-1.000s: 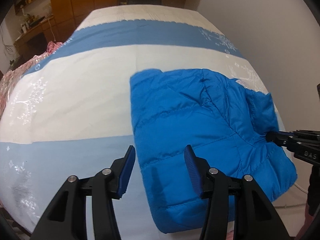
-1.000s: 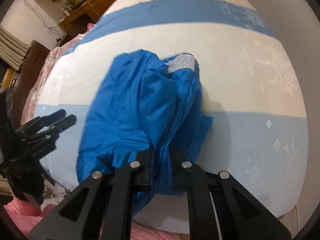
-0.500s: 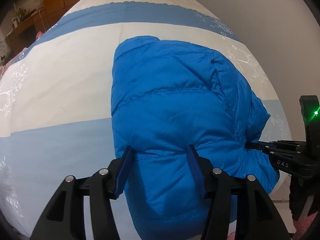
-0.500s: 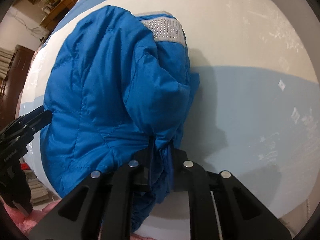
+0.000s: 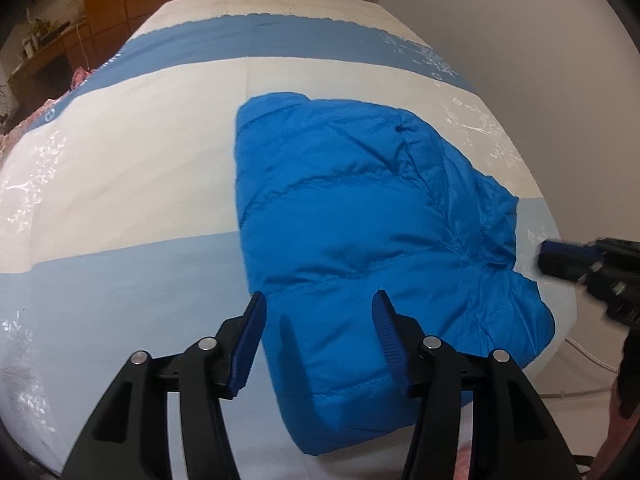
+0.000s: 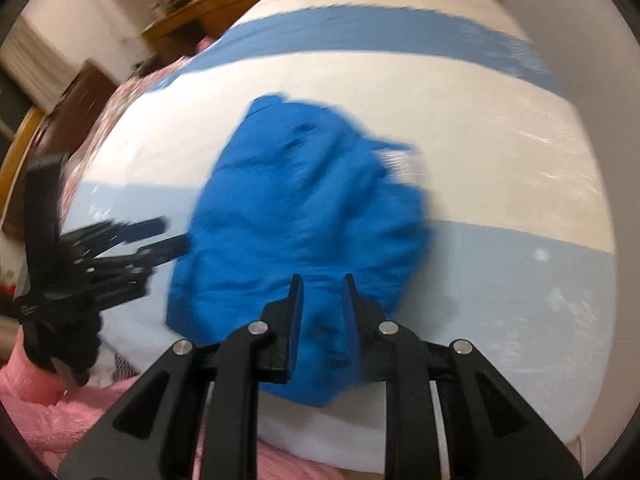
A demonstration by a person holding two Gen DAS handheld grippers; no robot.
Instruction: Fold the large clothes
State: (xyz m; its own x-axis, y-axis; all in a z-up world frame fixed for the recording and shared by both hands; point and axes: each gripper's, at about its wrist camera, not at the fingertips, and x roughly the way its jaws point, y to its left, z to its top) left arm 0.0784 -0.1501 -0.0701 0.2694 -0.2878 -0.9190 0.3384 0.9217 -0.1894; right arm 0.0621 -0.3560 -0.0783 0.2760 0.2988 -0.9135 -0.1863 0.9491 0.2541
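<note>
Bright blue quilted nylon: the jacket [image 5: 360, 232] lies folded into a compact bundle on the bed [image 5: 132, 168], across the border between a cream band and a pale blue band of the bedspread. In the left wrist view its stitched hem lies directly ahead of and below the left tongs [image 5: 318, 332], whose blue-padded fingers [image 5: 250, 344] stand wide apart above the near edge of the bundle, released and gripping nothing. The bundle extends forward and to the right of these tongs; its crumpled right edge lies near the right tongs [image 5: 560, 254], which enter from the right margin and appear apart from the cloth, blurred.

In the right wrist view, itself blurred, the jacket [image 6: 304, 216] fills the space just ahead of the right tongs [image 6: 320, 300]. Their fingers stand parallel with a moderate gap, released, with blue fabric showing behind the gap; whether the pads touch the cloth cannot be told. The left tongs [image 6: 160, 236] appear to the left of the bundle, their tips at its left edge.

A pale, glittery patch [image 6: 400, 160] shows at the far right of the bundle. Pink knitted fabric [image 6: 48, 408] occupies the lower left, nearest the tongs. Wooden furniture [image 5: 116, 8] stands beyond the far end of the bed, and a plain wall [image 5: 520, 40] borders its right side.
</note>
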